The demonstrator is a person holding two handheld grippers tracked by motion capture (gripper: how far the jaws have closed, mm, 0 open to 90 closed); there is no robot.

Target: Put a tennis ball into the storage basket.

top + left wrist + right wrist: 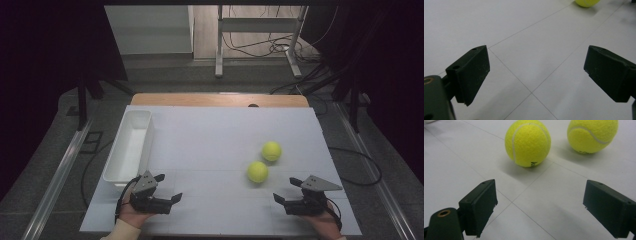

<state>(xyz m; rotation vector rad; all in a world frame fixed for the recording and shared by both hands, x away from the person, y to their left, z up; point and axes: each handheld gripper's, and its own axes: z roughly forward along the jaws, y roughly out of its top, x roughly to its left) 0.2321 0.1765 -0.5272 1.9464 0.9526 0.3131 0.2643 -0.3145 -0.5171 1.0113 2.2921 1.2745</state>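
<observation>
The nearer tennis ball (pixel 528 143) lies just ahead of the right gripper (pixel 539 207), whose jaws gape wide and empty; the second ball (pixel 592 135) sits beyond, to its right. Round, it has no long axis, so a glancing jaw could roll it away across the bench (pixel 210 140). The left gripper (pixel 169 188), likewise wide and empty, hovers beside the white bin (pixel 131 145).
</observation>
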